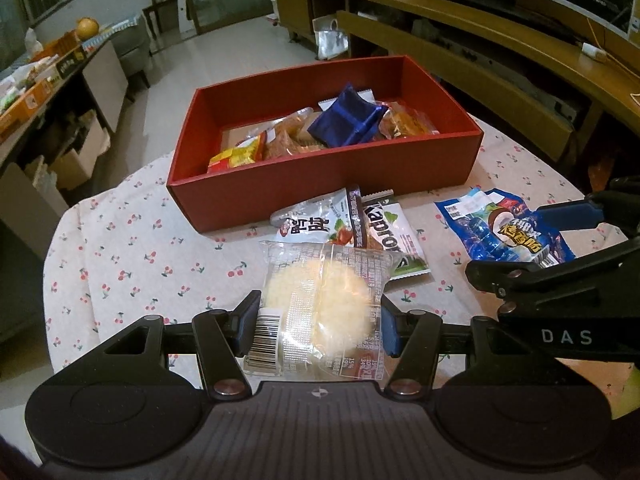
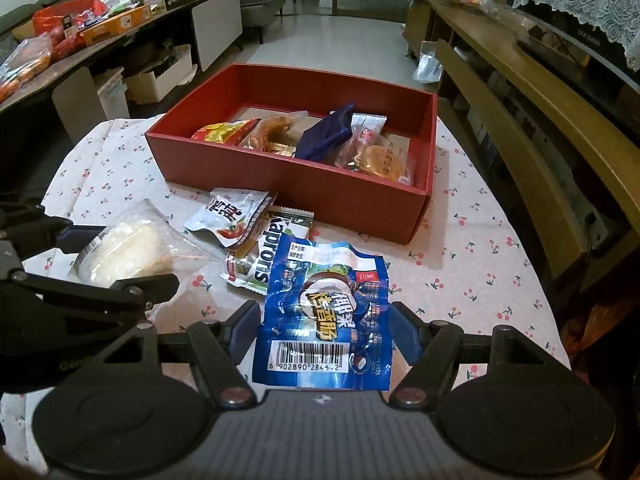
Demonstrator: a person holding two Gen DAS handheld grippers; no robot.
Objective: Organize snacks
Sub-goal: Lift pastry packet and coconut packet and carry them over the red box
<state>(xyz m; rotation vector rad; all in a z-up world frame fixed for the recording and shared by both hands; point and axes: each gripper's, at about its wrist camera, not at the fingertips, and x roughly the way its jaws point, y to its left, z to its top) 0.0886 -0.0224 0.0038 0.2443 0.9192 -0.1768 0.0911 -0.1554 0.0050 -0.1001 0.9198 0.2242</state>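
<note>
A red box stands on the table and holds several wrapped snacks, among them a dark blue packet. My left gripper is shut on a clear-wrapped pale round cake, just in front of the box. My right gripper is shut on a blue sausage packet. Between them lie a white-and-red packet and a green Kaprons packet.
The round table has a white cherry-print cloth. A wooden TV bench stands close on the right. A low cabinet with more snacks stands at the left.
</note>
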